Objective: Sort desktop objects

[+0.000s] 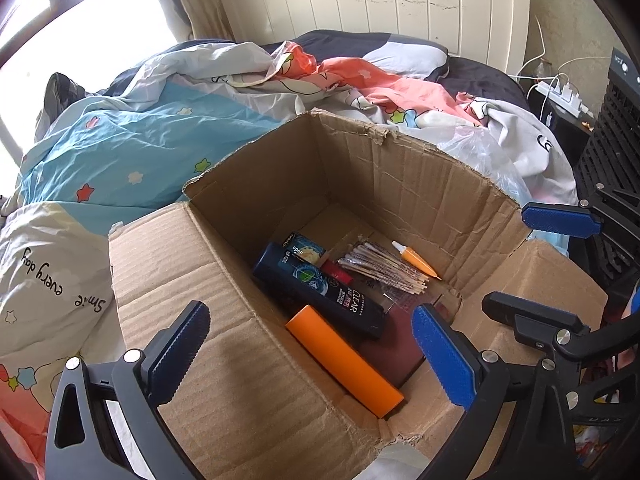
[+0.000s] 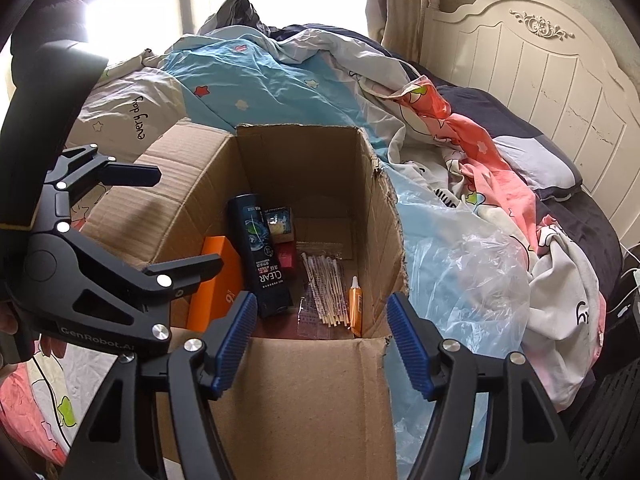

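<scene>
An open cardboard box point(image 1: 420, 184) point(image 2: 316, 400) stands on the bed. Inside lie a dark CLEAR shampoo bottle point(image 1: 320, 292) point(image 2: 260, 256), an orange box point(image 1: 344, 360) point(image 2: 216, 280), a packet of wooden sticks point(image 1: 384, 268) point(image 2: 326, 292), a small orange glue tube point(image 1: 416, 260) point(image 2: 355, 308) and a small blue carton point(image 1: 304, 248) point(image 2: 280, 220). My left gripper point(image 1: 312, 356) hovers open and empty over the box's near-left side. My right gripper point(image 2: 320, 344) hovers open and empty over the box's near edge; it also shows in the left wrist view point(image 1: 540, 264).
A rumpled blue, white and orange quilt point(image 1: 140, 140) point(image 2: 260, 64) covers the bed around the box. A clear plastic bag point(image 2: 460, 264) point(image 1: 480, 152) lies right of the box. A white headboard point(image 1: 380, 4) stands behind. A power strip point(image 1: 560, 96) and black crate point(image 1: 612, 152) are at the right.
</scene>
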The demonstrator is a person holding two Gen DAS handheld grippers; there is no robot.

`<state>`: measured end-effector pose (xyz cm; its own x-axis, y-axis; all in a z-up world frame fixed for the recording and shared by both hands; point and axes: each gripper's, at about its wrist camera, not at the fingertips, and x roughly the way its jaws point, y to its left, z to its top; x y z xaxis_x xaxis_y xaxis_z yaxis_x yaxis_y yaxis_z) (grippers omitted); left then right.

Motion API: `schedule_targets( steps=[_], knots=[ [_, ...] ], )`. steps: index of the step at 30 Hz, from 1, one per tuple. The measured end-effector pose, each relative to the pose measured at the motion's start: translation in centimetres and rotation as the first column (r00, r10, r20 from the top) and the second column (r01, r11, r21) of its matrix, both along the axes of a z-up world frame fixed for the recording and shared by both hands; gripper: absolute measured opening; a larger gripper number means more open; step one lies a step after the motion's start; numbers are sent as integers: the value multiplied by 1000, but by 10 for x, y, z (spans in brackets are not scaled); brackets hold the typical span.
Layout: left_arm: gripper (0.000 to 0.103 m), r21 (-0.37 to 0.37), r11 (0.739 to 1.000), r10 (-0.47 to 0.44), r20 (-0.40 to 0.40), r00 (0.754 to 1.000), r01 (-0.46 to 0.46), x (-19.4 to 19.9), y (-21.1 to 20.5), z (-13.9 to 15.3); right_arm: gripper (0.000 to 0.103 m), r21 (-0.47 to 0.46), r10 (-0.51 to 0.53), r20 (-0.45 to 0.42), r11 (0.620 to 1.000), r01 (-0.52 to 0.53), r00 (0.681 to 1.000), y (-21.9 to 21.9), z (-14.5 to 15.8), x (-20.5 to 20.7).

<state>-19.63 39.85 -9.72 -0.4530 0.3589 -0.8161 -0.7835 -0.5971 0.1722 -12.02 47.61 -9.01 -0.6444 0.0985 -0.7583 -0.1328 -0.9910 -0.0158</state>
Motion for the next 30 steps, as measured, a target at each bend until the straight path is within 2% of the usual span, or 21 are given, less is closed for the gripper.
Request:
schedule_targets(
  steps=[15,30],
  knots=[
    [103,17,999,50,-12,999,-50,10,-35,19,64,17,9,-2,1000,-9,1000,-26,18,11],
    [103,-2,991,131,7,991,-131,21,-92,20,64,31,52,5,998,-52,999,-67,32,20]
  ],
)
